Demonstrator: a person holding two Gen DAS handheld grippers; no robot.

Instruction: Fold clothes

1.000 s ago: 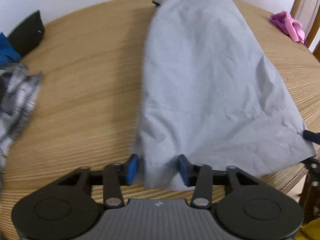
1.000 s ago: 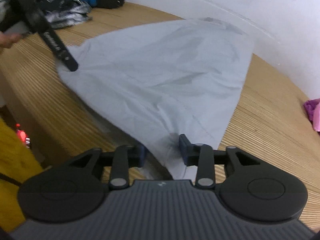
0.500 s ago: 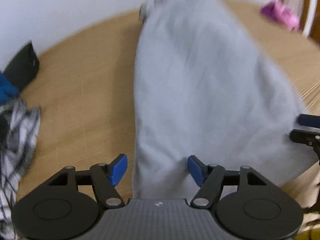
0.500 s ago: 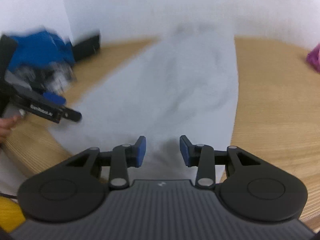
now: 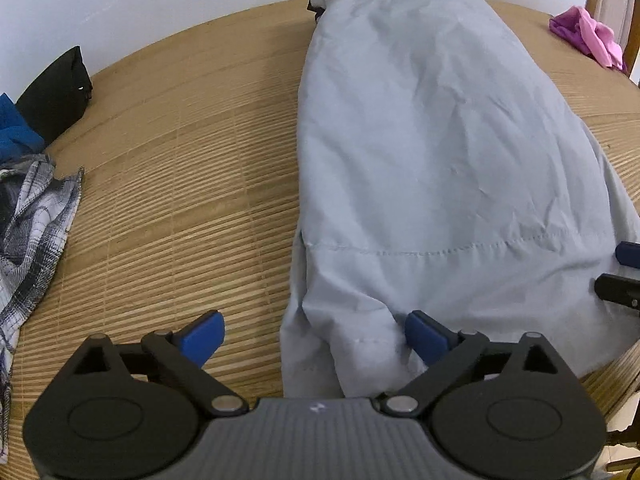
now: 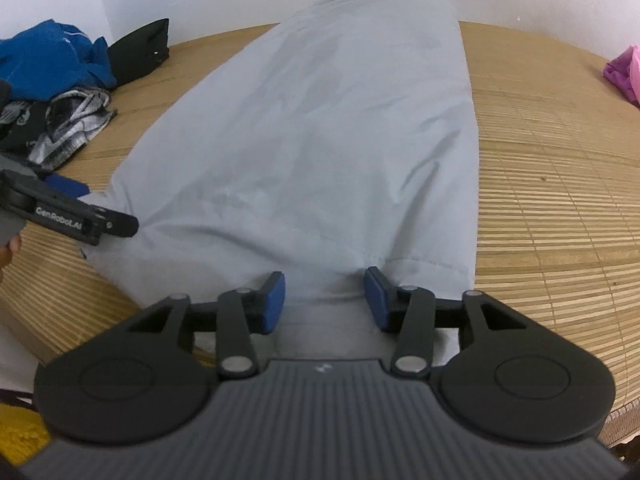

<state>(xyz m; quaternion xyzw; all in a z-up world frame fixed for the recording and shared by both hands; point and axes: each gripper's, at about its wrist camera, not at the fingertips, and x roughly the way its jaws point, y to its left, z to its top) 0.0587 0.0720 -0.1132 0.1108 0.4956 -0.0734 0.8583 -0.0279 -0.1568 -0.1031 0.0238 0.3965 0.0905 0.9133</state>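
Both jaws opening, apart, over grey garment (image 5: 432, 152) hem at table (image 5: 180, 184) edge

Both grippers' (image 5: 314, 334) (image 6: 325, 300) jaws opening

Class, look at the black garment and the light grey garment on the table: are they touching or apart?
Apart. The right wrist view shows the black garment at the back left and a strip of bare table between it and the light grey garment.
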